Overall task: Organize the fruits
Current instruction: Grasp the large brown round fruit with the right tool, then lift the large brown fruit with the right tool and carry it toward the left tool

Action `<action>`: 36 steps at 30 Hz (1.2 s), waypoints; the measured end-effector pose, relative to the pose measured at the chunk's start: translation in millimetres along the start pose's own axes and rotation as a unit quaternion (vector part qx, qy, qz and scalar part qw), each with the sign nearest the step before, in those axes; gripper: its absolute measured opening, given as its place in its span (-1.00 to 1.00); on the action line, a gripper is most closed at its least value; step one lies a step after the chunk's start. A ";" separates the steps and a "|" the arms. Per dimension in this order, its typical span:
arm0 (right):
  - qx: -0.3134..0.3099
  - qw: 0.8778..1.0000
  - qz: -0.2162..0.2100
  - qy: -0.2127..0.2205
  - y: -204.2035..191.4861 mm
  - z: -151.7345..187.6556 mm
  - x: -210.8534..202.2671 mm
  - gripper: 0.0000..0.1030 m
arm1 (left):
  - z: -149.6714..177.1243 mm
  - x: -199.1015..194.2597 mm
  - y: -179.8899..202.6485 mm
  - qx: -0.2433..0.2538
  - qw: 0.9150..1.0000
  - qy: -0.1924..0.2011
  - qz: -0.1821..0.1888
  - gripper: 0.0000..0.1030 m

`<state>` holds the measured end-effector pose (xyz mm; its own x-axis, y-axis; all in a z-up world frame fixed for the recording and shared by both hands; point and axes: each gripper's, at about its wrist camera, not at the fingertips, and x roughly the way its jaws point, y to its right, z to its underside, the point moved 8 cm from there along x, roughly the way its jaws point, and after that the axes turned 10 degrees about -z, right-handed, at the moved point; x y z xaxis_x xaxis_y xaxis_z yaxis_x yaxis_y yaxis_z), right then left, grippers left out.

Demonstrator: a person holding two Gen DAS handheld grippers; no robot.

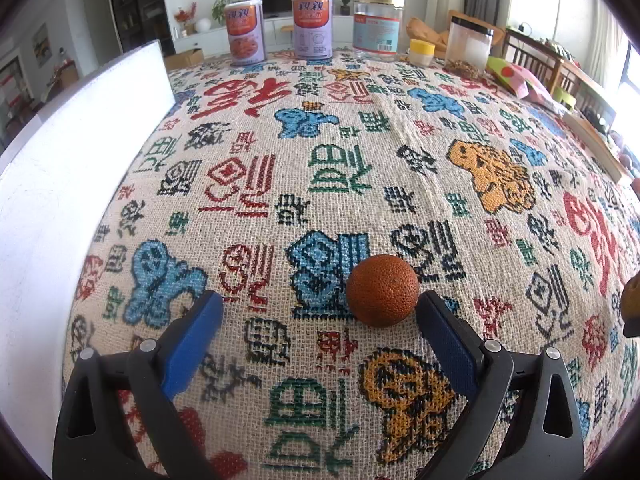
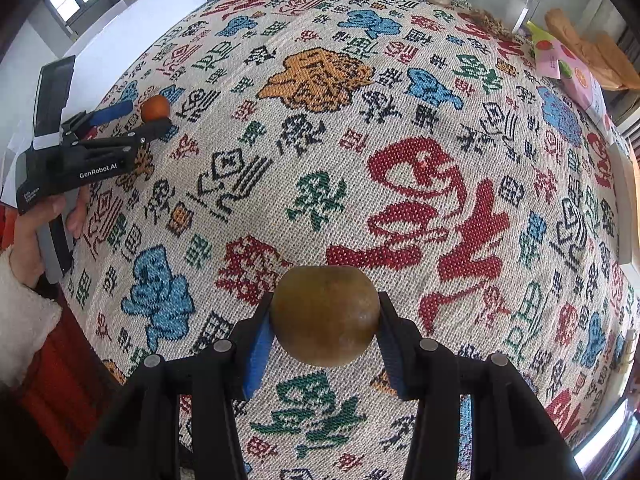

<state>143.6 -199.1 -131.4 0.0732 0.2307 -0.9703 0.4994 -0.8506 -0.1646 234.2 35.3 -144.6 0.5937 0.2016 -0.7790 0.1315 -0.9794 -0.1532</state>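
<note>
A small orange fruit (image 1: 382,290) lies on the patterned tablecloth (image 1: 320,160), just inside the right fingertip of my left gripper (image 1: 320,308), which is open around it. The same orange (image 2: 155,107) and left gripper (image 2: 138,114) show at the left of the right wrist view. My right gripper (image 2: 325,312) is shut on a round brown fruit (image 2: 325,316) and holds it above the cloth. That brown fruit shows partly at the right edge of the left wrist view (image 1: 632,300).
A white board (image 1: 80,152) stands along the table's left side. Two purple cans (image 1: 312,26), a clear jar (image 1: 376,26), a yellow-lidded pot (image 1: 422,52) and a black-lidded container (image 1: 468,46) line the far edge. A pink packet (image 2: 568,68) lies at the right.
</note>
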 end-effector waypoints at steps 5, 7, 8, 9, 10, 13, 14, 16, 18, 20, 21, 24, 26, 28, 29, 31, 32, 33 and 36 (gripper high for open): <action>0.000 0.999 0.037 0.002 7.4 -16.9 12.2 -0.06 | 0.0 0.3 -0.3 0.000 1.000 0.000 0.000 0.92; 0.008 0.999 0.035 0.020 8.1 -30.2 14.3 -0.06 | 0.0 0.2 0.0 0.000 1.000 0.000 0.000 0.92; 0.013 0.999 0.031 0.027 8.0 -35.7 15.8 -0.06 | 0.0 0.3 -0.1 0.000 1.000 0.000 0.000 0.92; 0.016 0.999 0.028 0.033 6.9 -41.5 17.9 -0.06 | 0.0 0.4 -0.3 0.000 1.000 0.000 0.000 0.92; 0.018 0.999 0.028 0.043 6.9 -45.6 17.5 -0.06 | 0.0 0.2 0.0 0.000 1.000 0.000 0.000 0.92; 0.021 0.997 0.025 0.067 4.0 -59.7 21.4 -0.06 | 0.0 0.3 0.0 0.000 1.000 0.000 0.000 0.92; 0.024 0.997 0.023 0.075 5.2 -61.4 20.7 -0.06 | 0.0 0.3 0.0 0.000 1.000 0.000 0.000 0.92; 0.030 0.995 0.015 0.090 3.4 -70.0 25.1 -0.06 | 0.0 0.3 -0.1 0.000 1.000 0.000 0.000 0.92; 0.034 0.993 0.007 0.109 4.5 -72.1 24.8 -0.06 | 0.1 0.3 -0.1 0.000 1.000 0.000 0.000 0.92; 0.034 0.991 0.003 0.130 3.5 -73.0 23.7 -0.06 | 0.1 0.4 -0.3 0.000 1.000 0.000 0.000 0.92; 0.033 0.989 0.004 0.141 3.1 -72.8 23.1 -0.06 | 0.1 0.4 -0.2 0.000 1.000 0.000 0.000 0.92; 0.038 0.985 0.002 0.168 2.8 -70.9 21.9 -0.05 | 0.1 0.6 -0.5 0.000 1.000 0.000 0.000 0.92; 0.047 0.981 -0.004 0.186 3.8 -68.6 20.0 -0.05 | 0.0 0.5 -0.3 0.000 1.000 0.000 0.000 0.92; 0.054 0.977 -0.006 0.208 5.7 -65.9 16.1 0.15 | 0.0 0.4 -0.1 0.000 1.000 0.000 0.000 0.92; 0.056 0.974 -0.006 0.219 6.5 -65.6 13.9 0.19 | -0.1 0.5 -0.3 0.000 1.000 0.000 0.000 0.92; 0.062 0.970 -0.004 0.237 10.4 -68.4 12.2 0.19 | -0.1 0.4 -0.1 0.000 1.000 0.000 0.000 0.92; 0.065 0.968 -0.003 0.243 11.9 -69.8 11.5 0.19 | -0.1 0.5 -0.3 0.000 1.000 0.000 0.000 0.92; 0.066 0.966 -0.003 0.248 12.6 -71.6 11.2 0.19 | -0.1 0.5 -0.2 0.000 1.000 0.000 0.000 0.92; 0.066 0.964 0.008 0.257 15.4 -78.7 12.1 0.19 | -0.1 0.5 -0.3 0.000 1.000 0.000 0.000 0.92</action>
<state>220.1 -172.2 -131.7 0.5159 0.3915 -0.7620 0.3833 -0.9010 -0.2033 234.6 35.7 -144.9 0.5940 0.2008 -0.7790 0.1311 -0.9796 -0.1525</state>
